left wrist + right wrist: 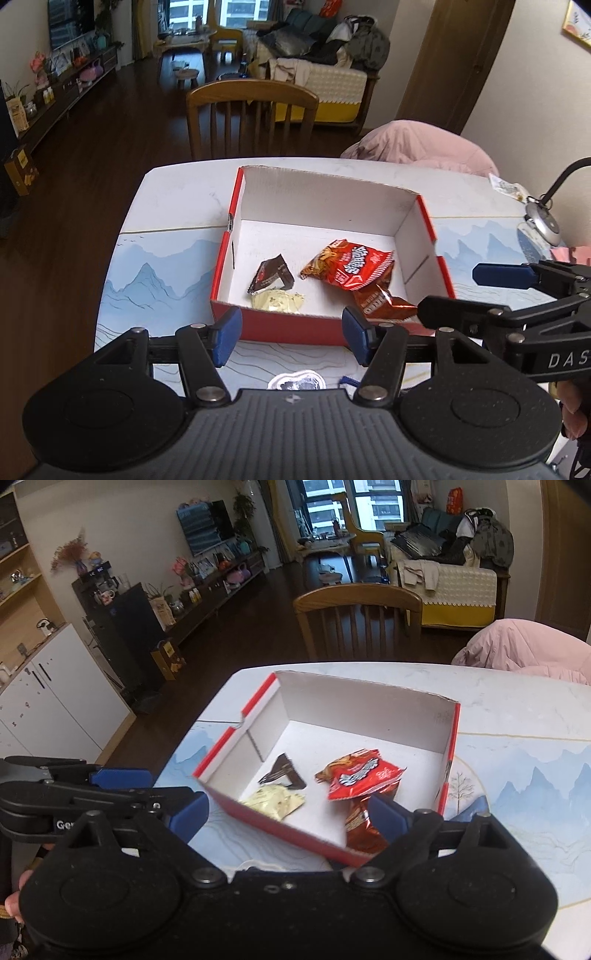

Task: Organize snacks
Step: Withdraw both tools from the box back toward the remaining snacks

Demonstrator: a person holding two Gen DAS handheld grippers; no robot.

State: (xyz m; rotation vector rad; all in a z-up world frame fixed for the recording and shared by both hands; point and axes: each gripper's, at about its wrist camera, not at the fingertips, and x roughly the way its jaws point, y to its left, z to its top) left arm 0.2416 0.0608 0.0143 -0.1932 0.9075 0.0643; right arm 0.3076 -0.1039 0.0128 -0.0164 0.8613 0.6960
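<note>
Grippers first: my left gripper [291, 334] stands with jaws wide apart, nothing between them, just short of the near wall of the red box [288, 326]. My right gripper [288, 810] is likewise spread wide and holds nothing; its fingers straddle the box's near corner.

Box contents, near to far:
- cream packet [277, 301], against the near wall.
- dark red packet [384, 304], at the near right, partly behind my left gripper's right finger.
- brown packet [271, 277], touching the cream one.
- bright red packet [349, 268], overlapping the dark red one.

Support: table [162, 266] with a blue mountain print.

Beyond: wooden chair [252, 122]; pink garment [417, 142] at the far right edge.
</note>
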